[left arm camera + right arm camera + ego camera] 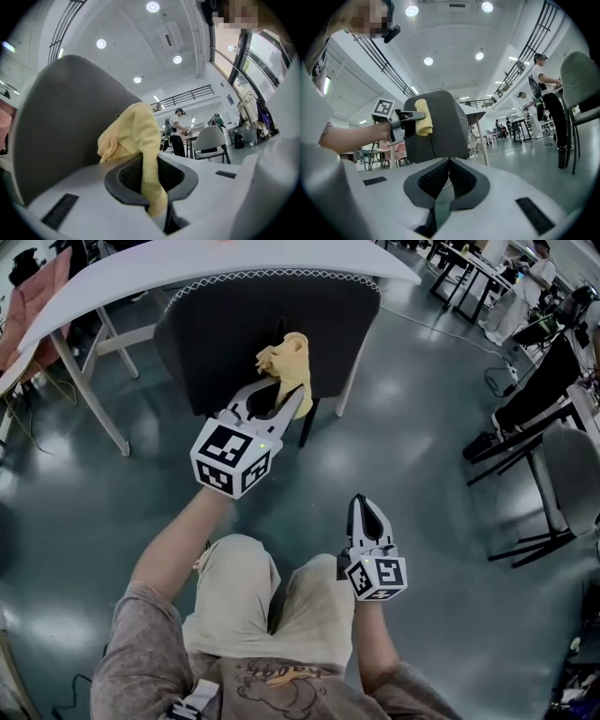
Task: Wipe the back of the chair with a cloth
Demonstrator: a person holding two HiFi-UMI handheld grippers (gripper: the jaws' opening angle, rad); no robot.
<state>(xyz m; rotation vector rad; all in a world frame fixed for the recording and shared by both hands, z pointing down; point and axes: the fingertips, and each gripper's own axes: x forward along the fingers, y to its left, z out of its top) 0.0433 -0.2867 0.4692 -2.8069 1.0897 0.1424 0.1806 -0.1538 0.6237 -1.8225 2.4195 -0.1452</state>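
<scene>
Yellow cloth (pixel 286 360) sits bunched against the upper part of the dark grey chair back (pixel 225 324) in the head view, pinched in the left claw (pixel 289 395). The right claw (pixel 362 504) hangs low beside the person's leg, well apart from the chair, over the glossy grey floor (pixel 422 474).

In the left gripper view, the jaws are clamped on a fold of the cloth. The rest of it bulges up just beside the chair back on the left.

In the right gripper view, the jaws meet at the tips with nothing between them. The chair and cloth stand ahead.
</scene>
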